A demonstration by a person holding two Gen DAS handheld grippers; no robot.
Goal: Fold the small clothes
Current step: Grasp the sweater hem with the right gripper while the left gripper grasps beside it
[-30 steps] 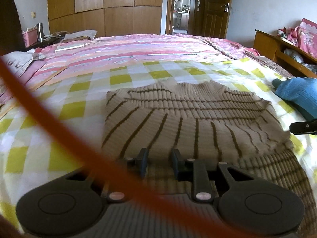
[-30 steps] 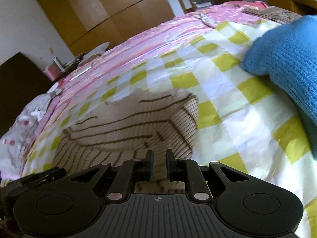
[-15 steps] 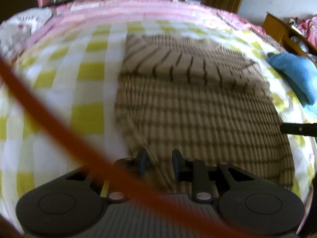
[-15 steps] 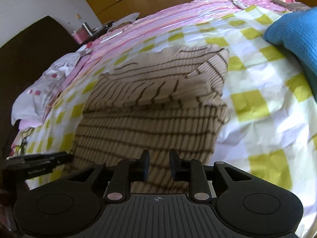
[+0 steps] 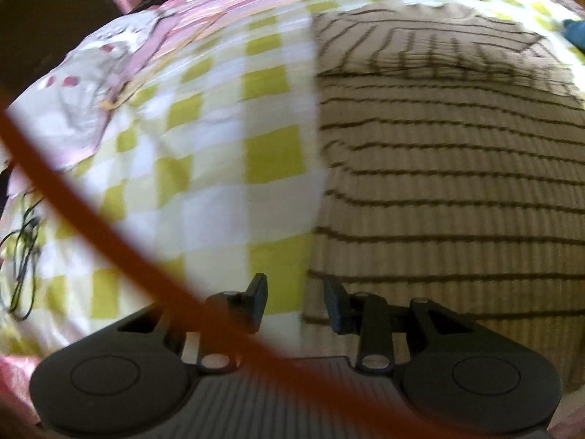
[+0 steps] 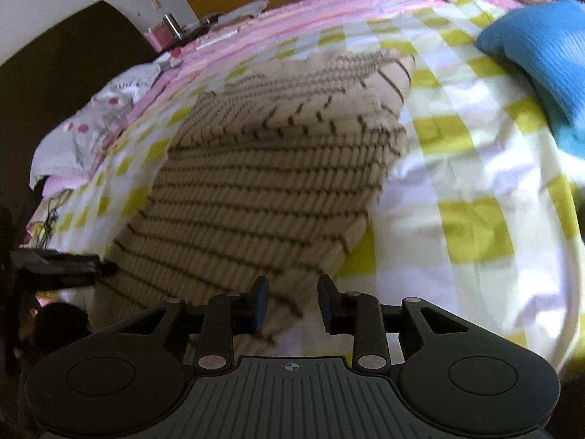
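Here's the beige striped sweater (image 5: 449, 183) lying flat on the yellow-and-white checked sheet (image 5: 215, 190), its far end doubled over into a thicker band with the stripes running the other way. From the left wrist view, the left gripper (image 5: 295, 305) sits at the sweater's near left corner, fingers spread apart with nothing between them: the right finger (image 5: 334, 303) is over the knit edge, the other over bare sheet. An orange cable (image 5: 91, 216) slashes blurred across this lens, and only here do we see it. Beyond the sweater's left edge, at the sheet's border, a white pillow with pink spots (image 5: 76, 102) and a tangle of dark cords (image 5: 25, 256) show up. Switch to the right wrist view and the right gripper (image 6: 292, 303) is at the sweater's (image 6: 263, 186) near right corner, likewise parted and holding nothing, the corner of the knit reaching in between the fingers. This camera gives what the other barely catches: a blue knitted garment (image 6: 541, 62) lying on the sheet (image 6: 475, 190) well to the right of the sweater. It also shows the left gripper (image 6: 73, 265) from the side, a dark shape at the sweater's left edge, and the pink striped cover (image 6: 292, 18) beyond the sweater's far end.
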